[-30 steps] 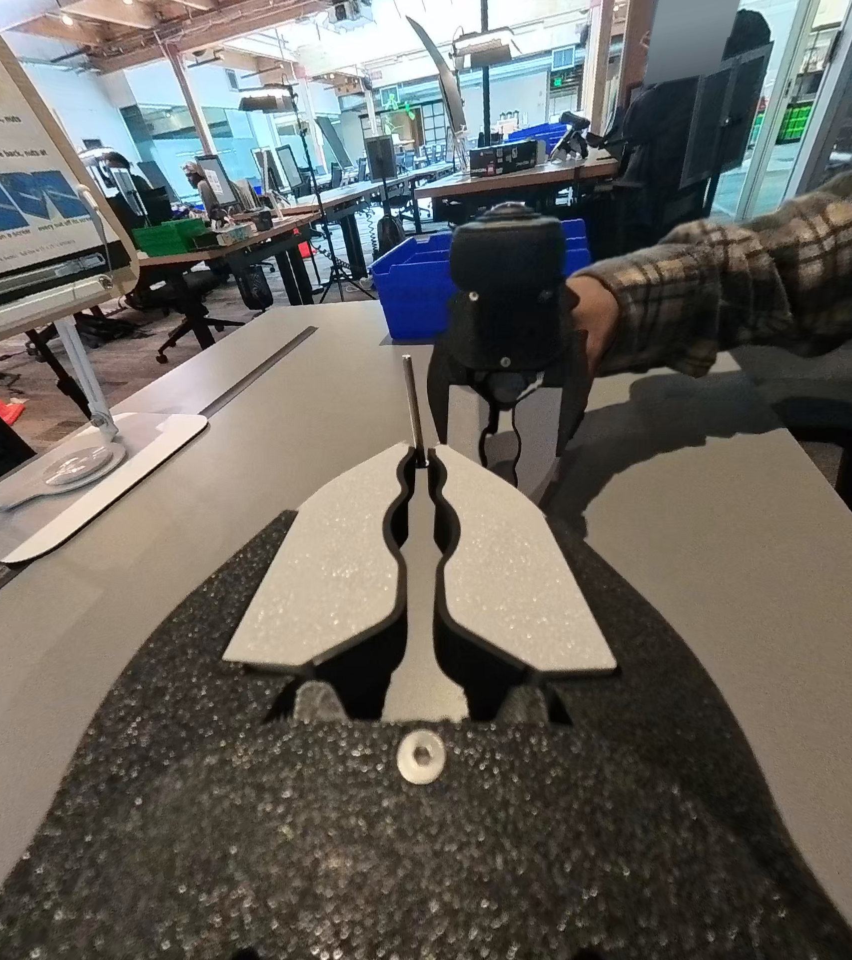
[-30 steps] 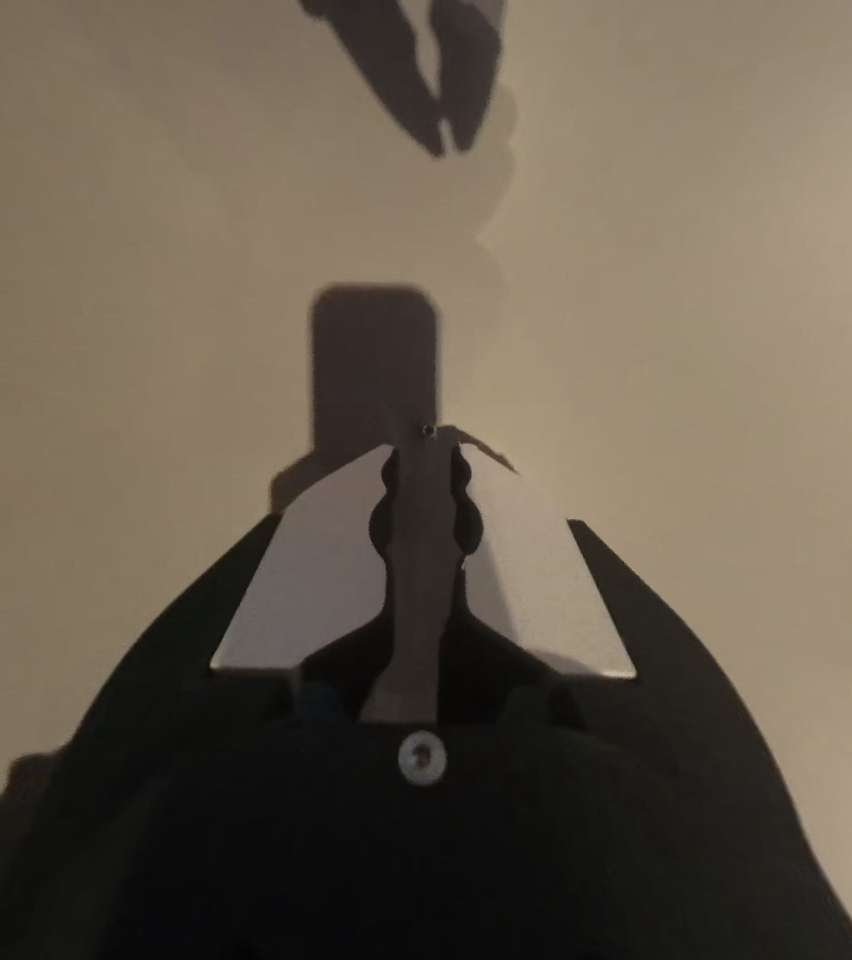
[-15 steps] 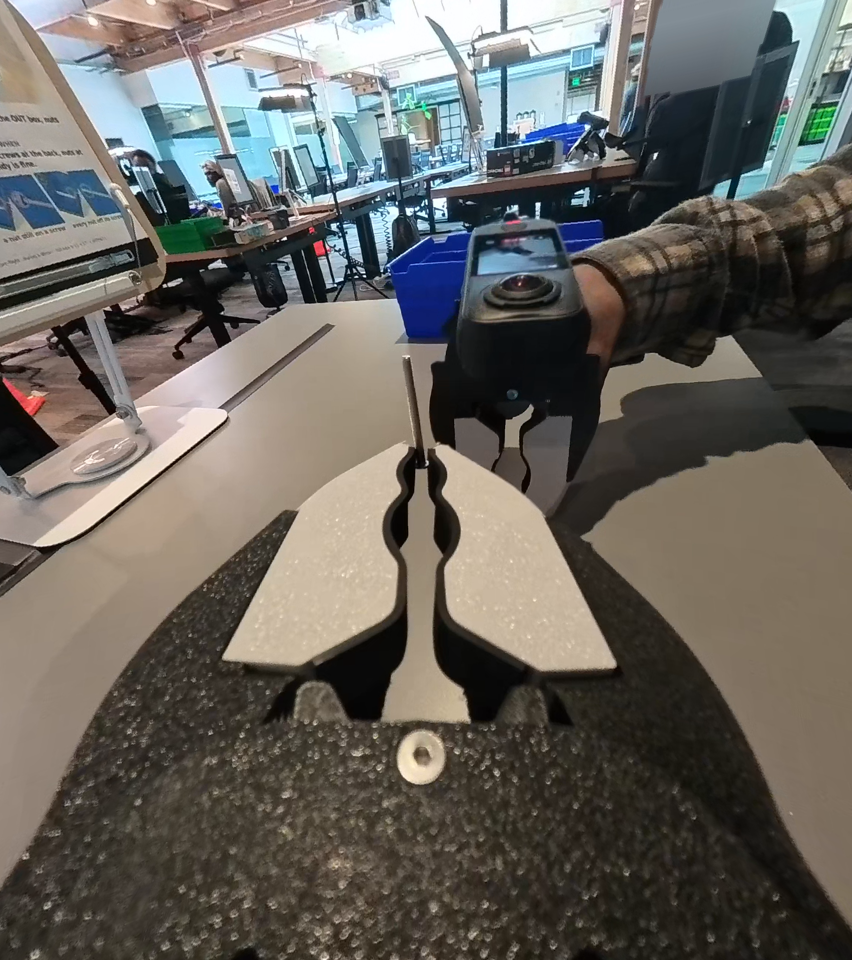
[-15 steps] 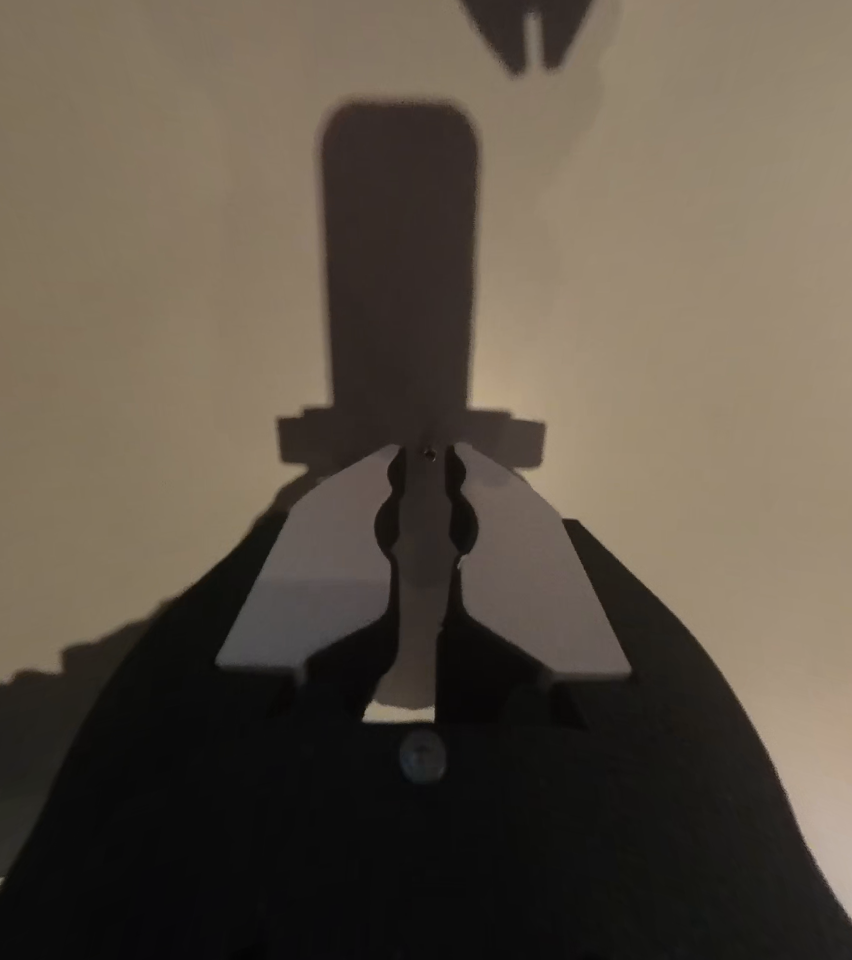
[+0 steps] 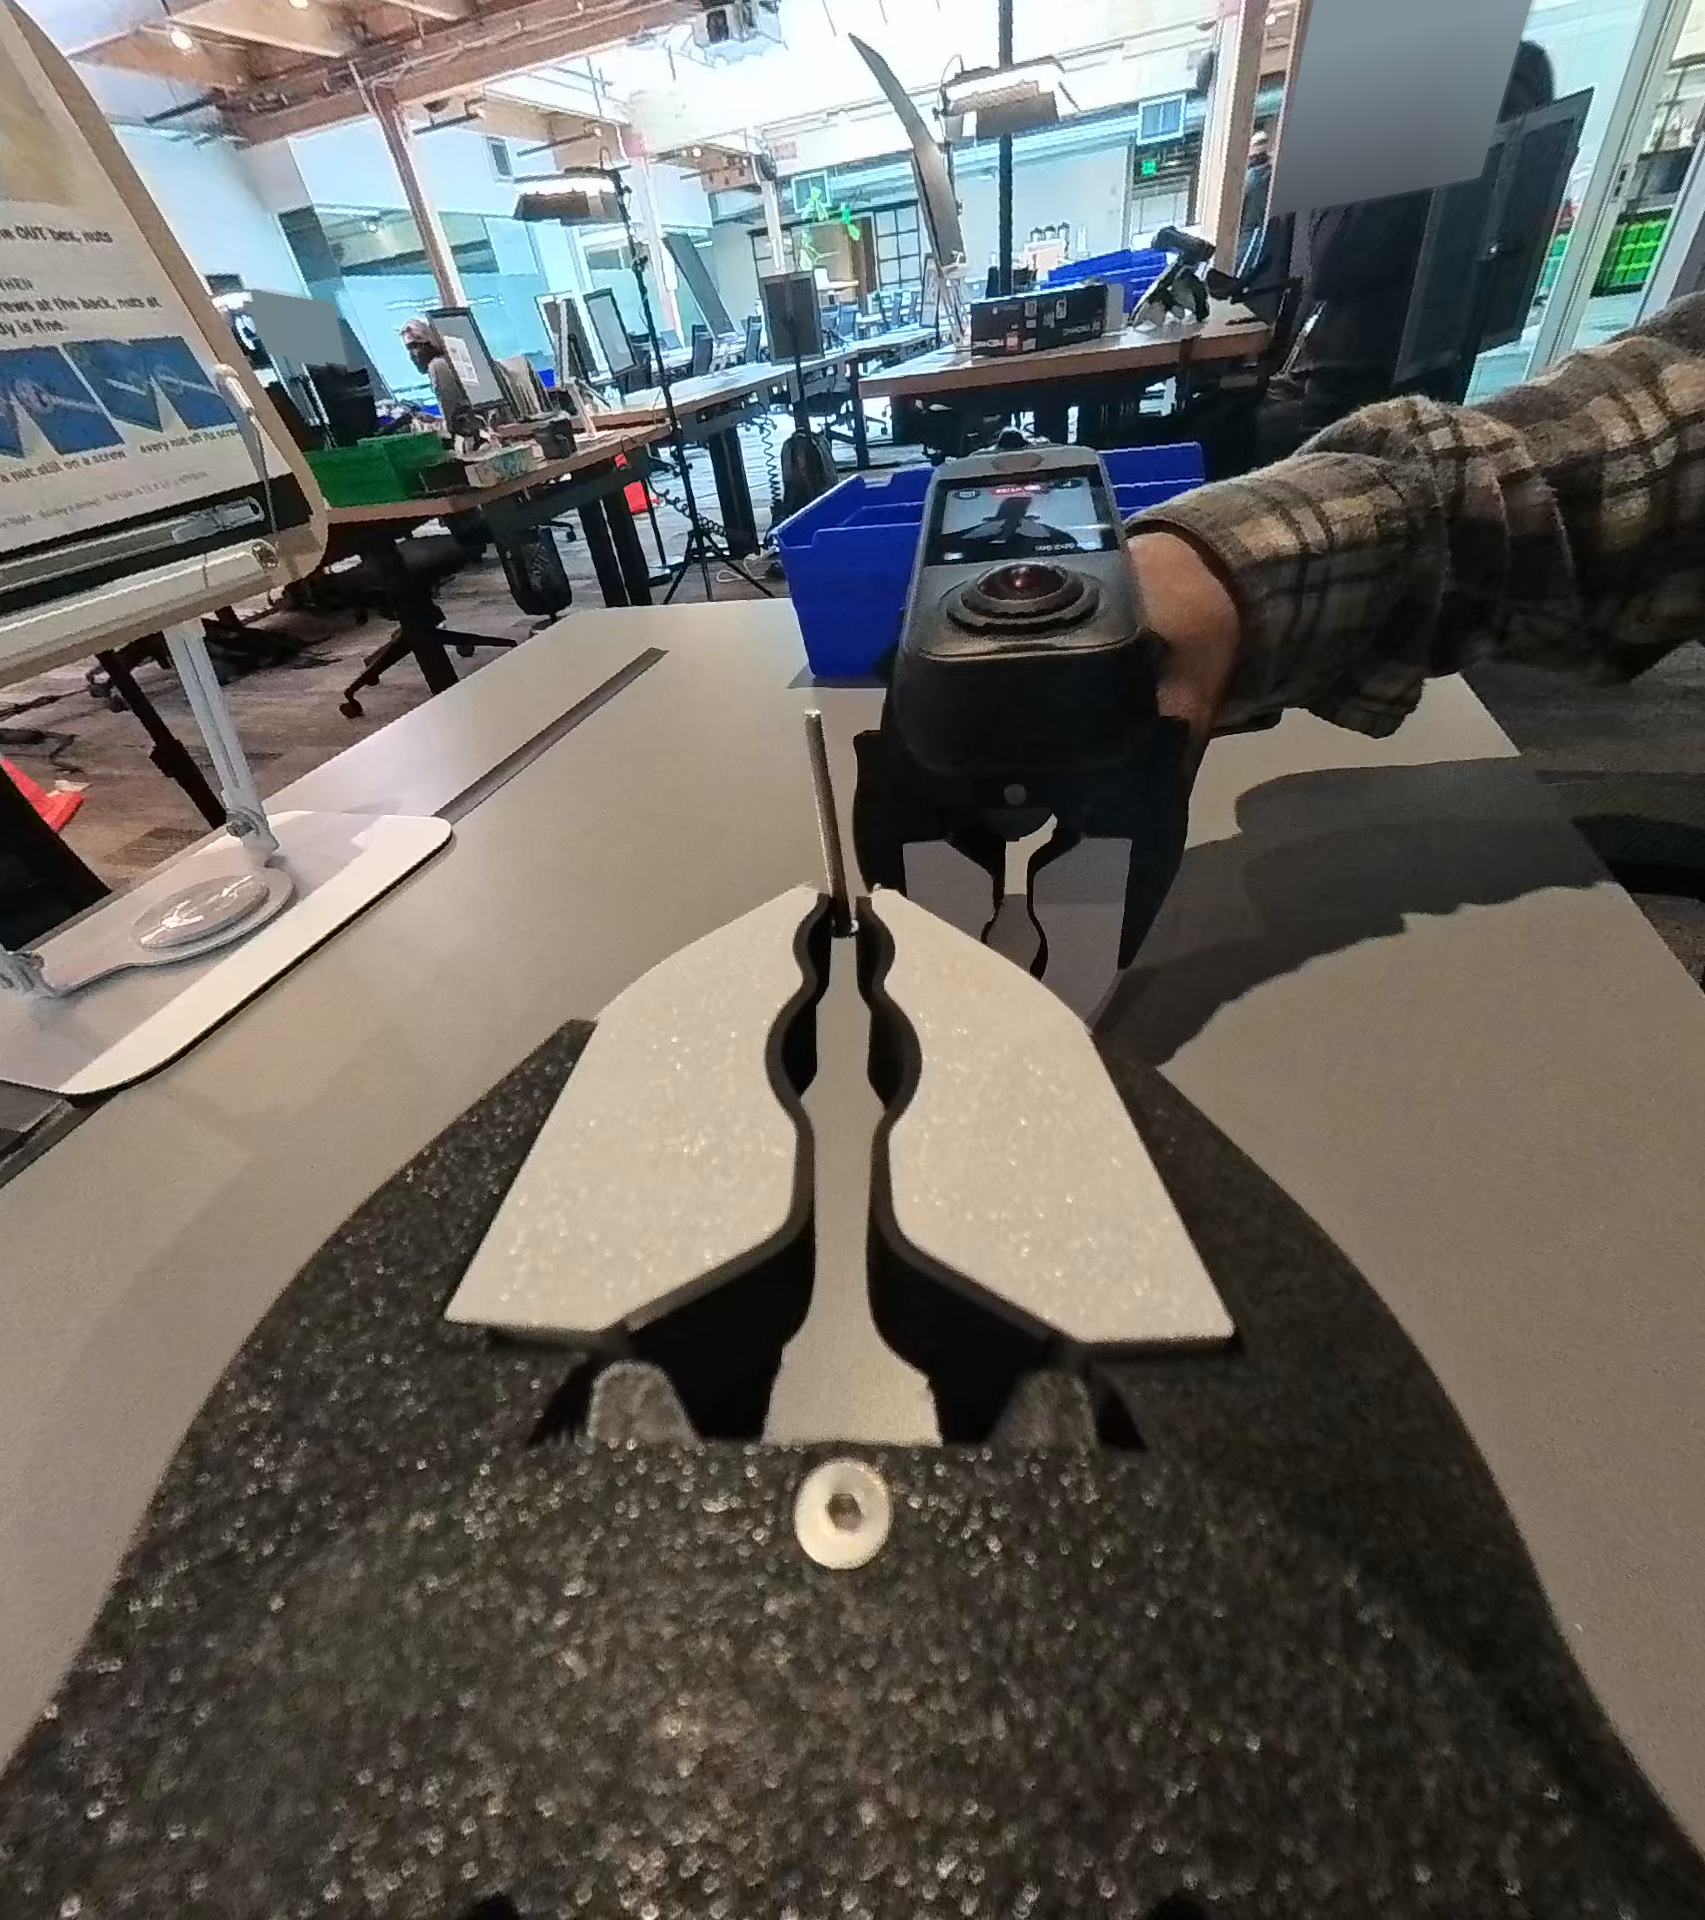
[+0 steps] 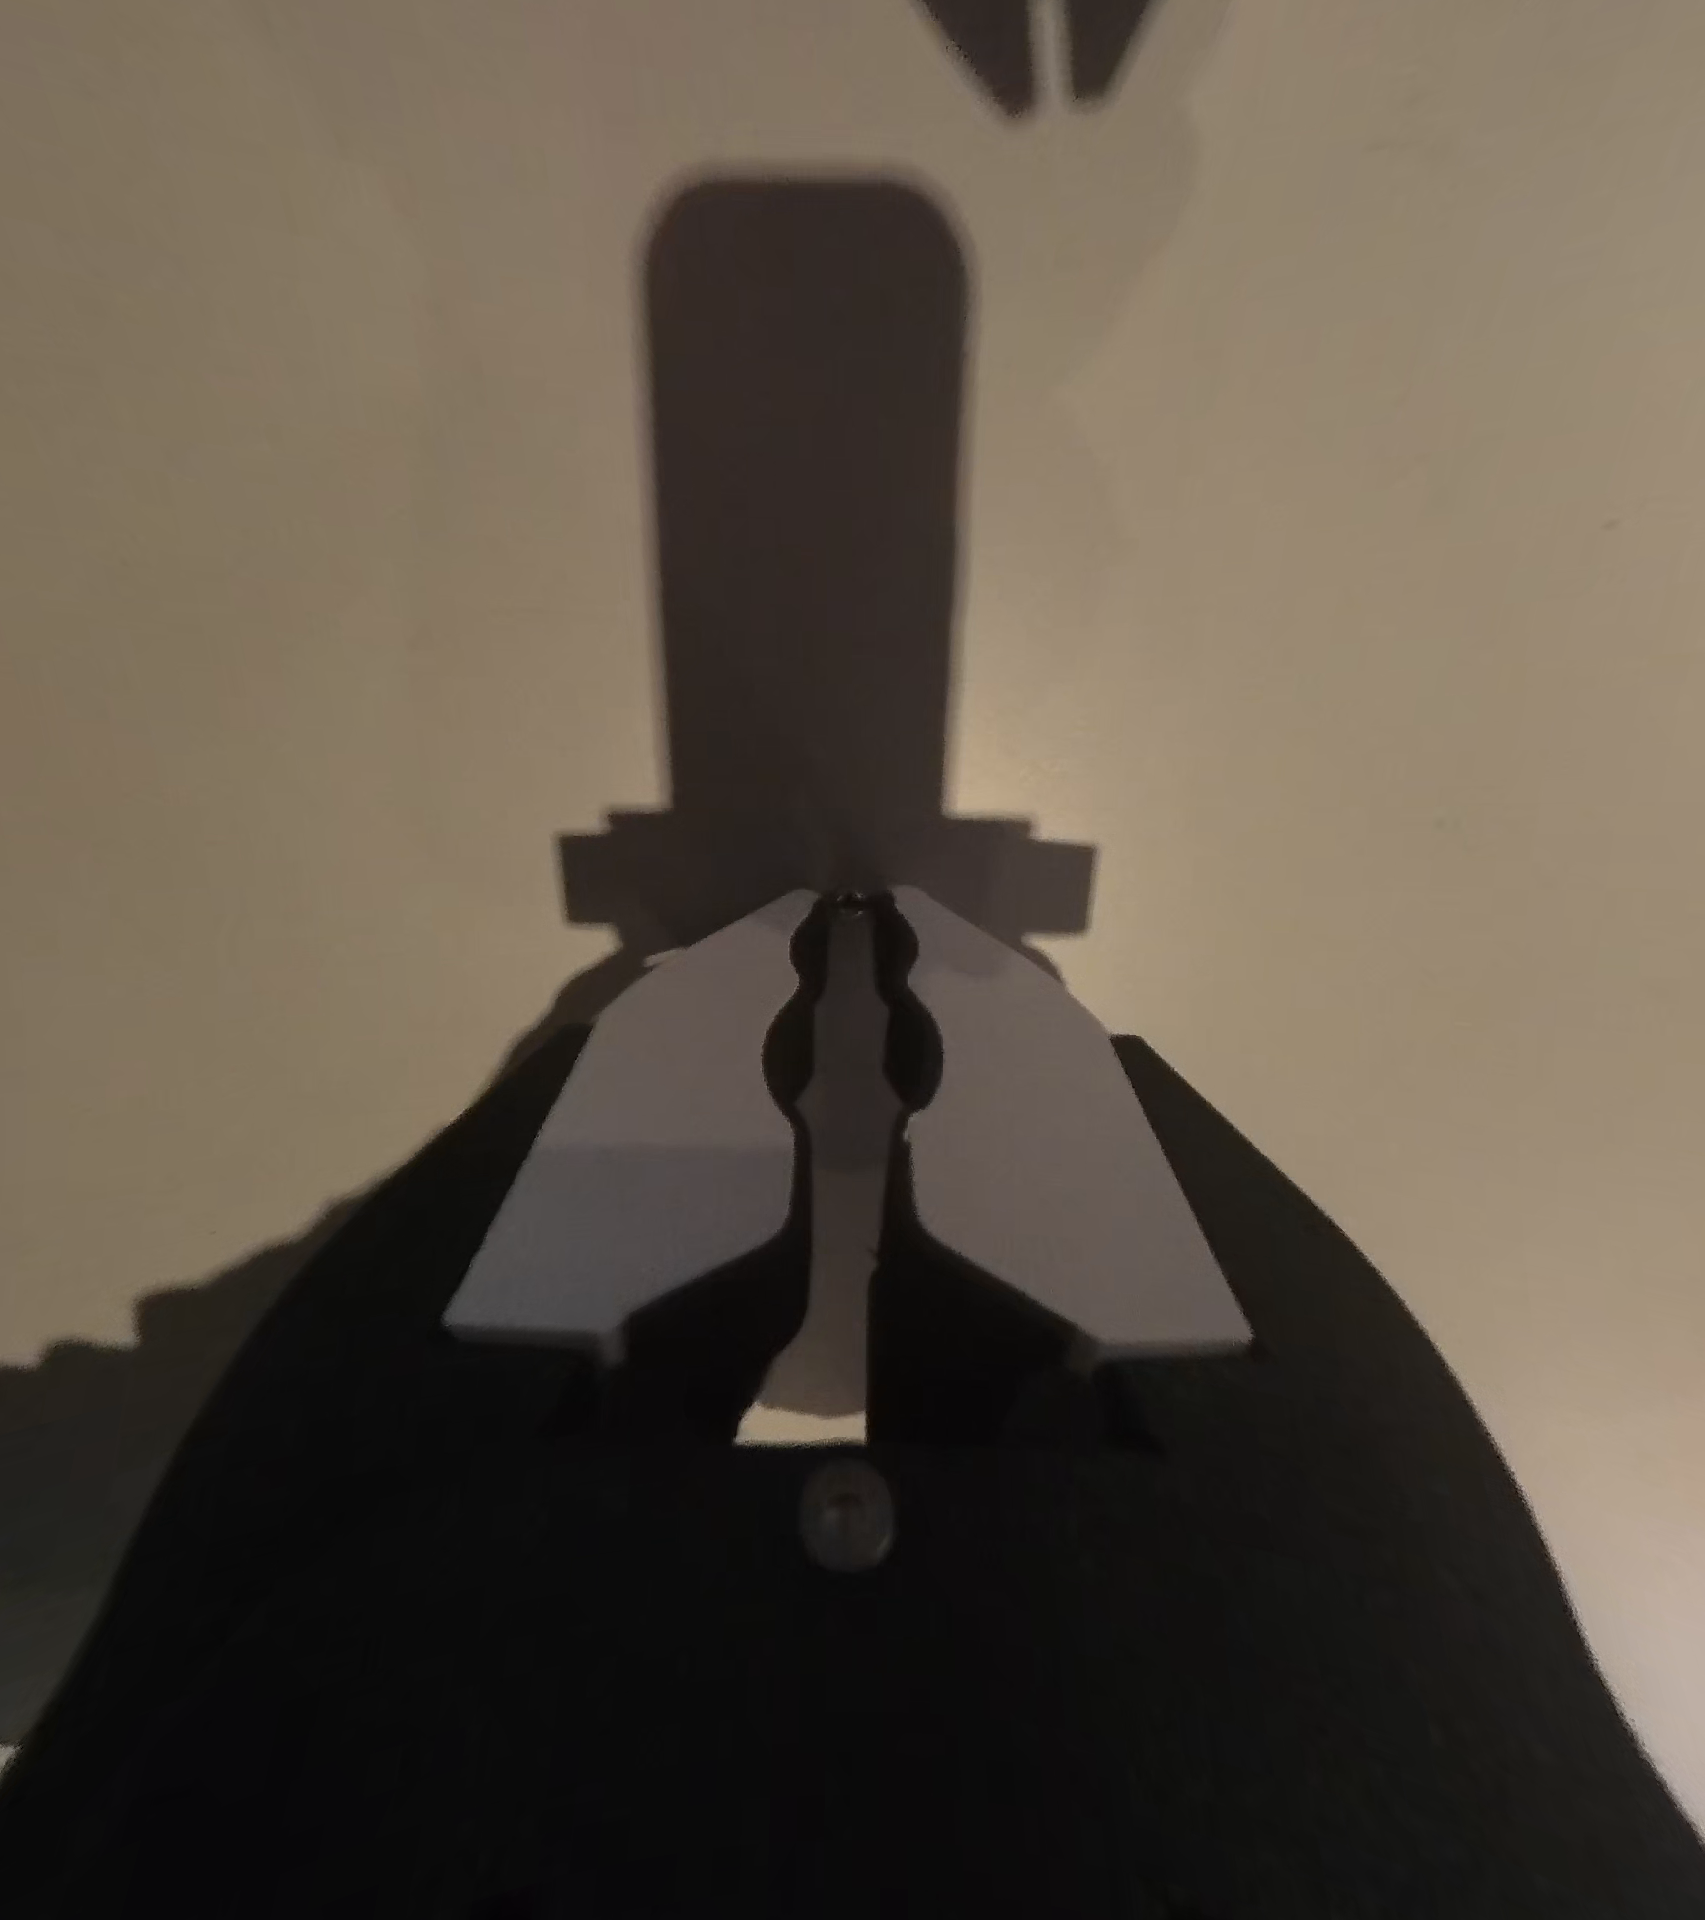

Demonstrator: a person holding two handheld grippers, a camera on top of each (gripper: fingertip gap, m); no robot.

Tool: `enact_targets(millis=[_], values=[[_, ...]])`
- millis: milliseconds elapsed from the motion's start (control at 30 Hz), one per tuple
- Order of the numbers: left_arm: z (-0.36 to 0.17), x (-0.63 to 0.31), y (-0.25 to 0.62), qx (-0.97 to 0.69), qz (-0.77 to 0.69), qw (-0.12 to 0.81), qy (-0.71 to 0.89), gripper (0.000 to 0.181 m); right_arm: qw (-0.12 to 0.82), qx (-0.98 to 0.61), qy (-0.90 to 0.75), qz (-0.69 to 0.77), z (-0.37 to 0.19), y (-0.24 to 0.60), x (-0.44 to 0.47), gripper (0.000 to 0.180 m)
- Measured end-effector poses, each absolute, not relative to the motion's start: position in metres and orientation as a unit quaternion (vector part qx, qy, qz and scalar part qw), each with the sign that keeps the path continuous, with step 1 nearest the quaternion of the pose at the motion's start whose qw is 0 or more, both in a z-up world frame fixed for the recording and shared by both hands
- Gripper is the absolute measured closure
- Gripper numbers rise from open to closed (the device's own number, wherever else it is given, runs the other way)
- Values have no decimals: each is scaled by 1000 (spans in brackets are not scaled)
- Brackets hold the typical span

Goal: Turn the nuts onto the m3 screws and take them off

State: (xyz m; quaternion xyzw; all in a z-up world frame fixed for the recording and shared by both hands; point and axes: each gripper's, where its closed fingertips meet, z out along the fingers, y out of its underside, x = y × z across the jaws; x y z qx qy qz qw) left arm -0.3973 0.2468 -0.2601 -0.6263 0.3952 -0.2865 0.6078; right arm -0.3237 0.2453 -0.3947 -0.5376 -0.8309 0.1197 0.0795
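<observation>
My left gripper is shut on a long thin M3 screw, which stands upright from its tips. My right gripper points straight down at the grey table. Its jaws are nearly together around a tiny dark nut at the very tips. In the left wrist view the right gripper stands just right of and behind the screw, tips on the table, held by a hand in a plaid sleeve.
A blue bin stands at the table's far edge behind the right gripper. A document stand with a printed sheet sits on the left. Other desks and chairs fill the room beyond. My right fingertips sit around 15 cm from my left ones.
My right gripper has tilted more upright over the table and its jaws have closed in on the small nut. My left gripper holds the screw in the same place.
</observation>
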Motion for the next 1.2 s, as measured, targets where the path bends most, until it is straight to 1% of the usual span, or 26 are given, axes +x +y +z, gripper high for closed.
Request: enact_targets(millis=[33,300,500,633,800,900,1000,1200], values=[[-260,-397,247,-626,-286,608,395,177,79,-537,-831,120,-395,245,-324,171],[-260,-398,247,-626,-287,608,395,177,79,-539,-830,121,-395,244,-326,174],[-265,-396,248,-631,-288,601,397,177,99,-550,-816,147,-388,244,-325,175],[-272,-393,249,-635,-289,594,401,177,125,-559,-801,175,-348,248,-322,175],[-274,-385,244,-631,-292,588,413,177,179,-536,-798,211,-260,251,-330,175],[-278,-378,242,-630,-291,582,425,177,185,-511,-813,211,-223,248,-342,174],[-281,-375,240,-630,-291,578,429,177,169,-486,-832,207,-208,241,-356,174],[-280,-374,239,-628,-289,578,433,177,127,-439,-876,157,-217,230,-379,175]])
